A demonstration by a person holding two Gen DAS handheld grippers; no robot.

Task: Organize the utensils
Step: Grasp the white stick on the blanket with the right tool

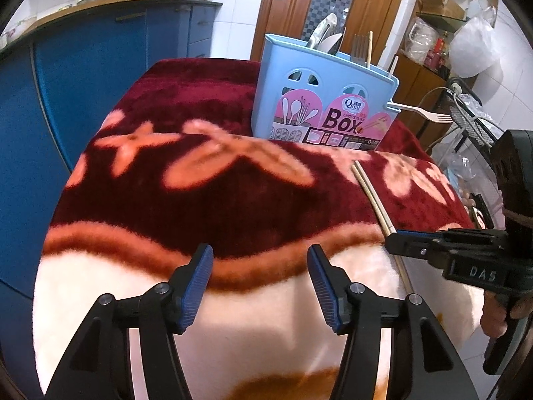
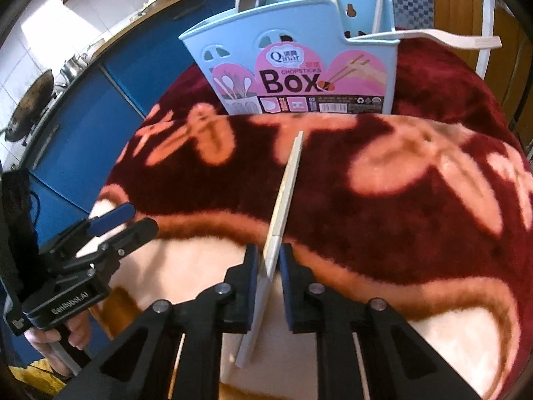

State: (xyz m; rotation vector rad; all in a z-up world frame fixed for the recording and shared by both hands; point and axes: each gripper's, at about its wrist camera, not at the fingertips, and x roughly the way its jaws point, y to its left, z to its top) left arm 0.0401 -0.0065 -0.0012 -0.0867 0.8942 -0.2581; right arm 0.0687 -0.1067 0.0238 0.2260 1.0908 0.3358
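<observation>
A light blue utensil box (image 1: 323, 100) (image 2: 299, 66) with a pink "Box" label stands at the far side of the blanket-covered table. It holds spoons, a fork and chopsticks; a pale plastic fork (image 1: 423, 111) (image 2: 433, 38) sticks out of its right side. My right gripper (image 2: 268, 260) is shut on a pair of wooden chopsticks (image 2: 286, 193) (image 1: 371, 196) that point toward the box. It shows at the right in the left wrist view (image 1: 399, 236). My left gripper (image 1: 260, 263) is open and empty above the blanket's near edge; it also shows in the right wrist view (image 2: 123, 220).
A red and cream floral blanket (image 1: 200, 200) (image 2: 399, 183) covers the table. Blue cabinets (image 1: 83, 66) stand to the left with a wok (image 2: 30, 106) on the counter. A wooden door (image 1: 299, 0) and cluttered shelves (image 1: 449, 33) are behind the box.
</observation>
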